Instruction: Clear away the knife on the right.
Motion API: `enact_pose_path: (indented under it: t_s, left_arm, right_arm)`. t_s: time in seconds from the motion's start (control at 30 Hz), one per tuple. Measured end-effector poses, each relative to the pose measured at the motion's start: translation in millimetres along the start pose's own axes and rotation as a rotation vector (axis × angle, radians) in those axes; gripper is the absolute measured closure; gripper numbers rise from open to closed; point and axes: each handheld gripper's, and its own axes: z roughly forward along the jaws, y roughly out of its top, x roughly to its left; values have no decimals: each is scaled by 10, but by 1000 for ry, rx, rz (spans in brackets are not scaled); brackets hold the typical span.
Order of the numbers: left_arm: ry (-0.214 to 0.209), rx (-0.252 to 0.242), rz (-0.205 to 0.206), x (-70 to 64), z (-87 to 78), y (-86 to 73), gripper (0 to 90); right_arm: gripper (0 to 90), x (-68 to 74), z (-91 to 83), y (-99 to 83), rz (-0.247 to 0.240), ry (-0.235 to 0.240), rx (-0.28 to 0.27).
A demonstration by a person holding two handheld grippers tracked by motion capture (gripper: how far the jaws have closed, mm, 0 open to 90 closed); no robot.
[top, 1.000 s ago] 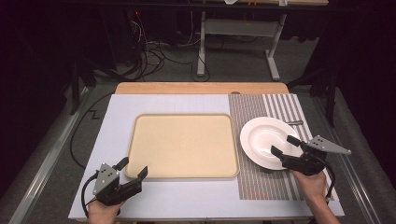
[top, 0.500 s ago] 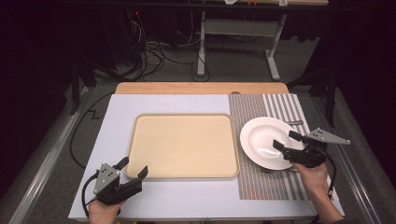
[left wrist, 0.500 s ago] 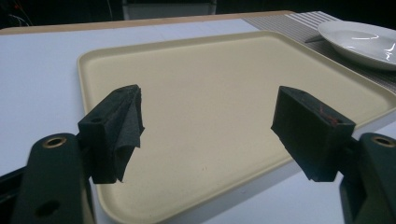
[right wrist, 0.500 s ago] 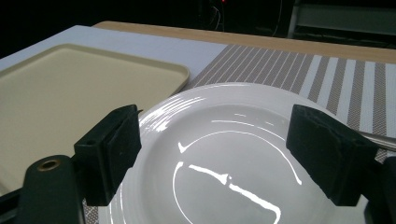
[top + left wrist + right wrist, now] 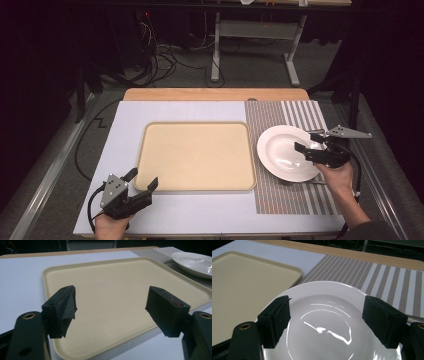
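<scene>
A white plate (image 5: 280, 152) lies on a striped placemat (image 5: 295, 197) to the right of a beige tray (image 5: 195, 155). My right gripper (image 5: 305, 141) hovers open over the plate's right half, and its jaws straddle the plate's bowl (image 5: 324, 312) without touching it. At the near left, my left gripper (image 5: 142, 178) stands open just off the tray's front left corner. Between its jaws I see the tray's bare floor (image 5: 112, 285). The plate (image 5: 192, 261) shows at the far right of that view.
The tray and placemat (image 5: 374, 275) lie on a white sheet (image 5: 125, 125) over a wooden table, whose far edge (image 5: 215, 94) is bare wood. The tray's corner (image 5: 242, 282) lies left of the plate. Cables and a metal stand lie on the floor beyond.
My right gripper has moved forward and to the left, from the plate's near right rim to over its bowl. The left gripper has stayed put.
</scene>
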Motion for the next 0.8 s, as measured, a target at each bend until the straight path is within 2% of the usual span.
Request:
enact_pose_path:
  t_s: [0.2, 0.27, 0.53, 0.63, 0.8]
  left_arm:
    - [1, -2, 1, 1, 1, 0, 253]
    - [2, -2, 2, 2, 2, 0, 253]
    - [4, -5, 2, 4, 2, 2, 253]
    - [5, -7, 2, 4, 1, 2, 253]
    - [6, -8, 3, 2, 0, 0, 253]
  right_arm:
    - [250, -104, 48, 94, -1, -11, 52]
    - [253, -155, 89, 146, -11, -24, 90]
    - [296, -306, 158, 288, -22, -52, 150]
    - [316, -385, 222, 342, -33, -66, 201]
    - [342, -479, 303, 409, -48, -92, 252]
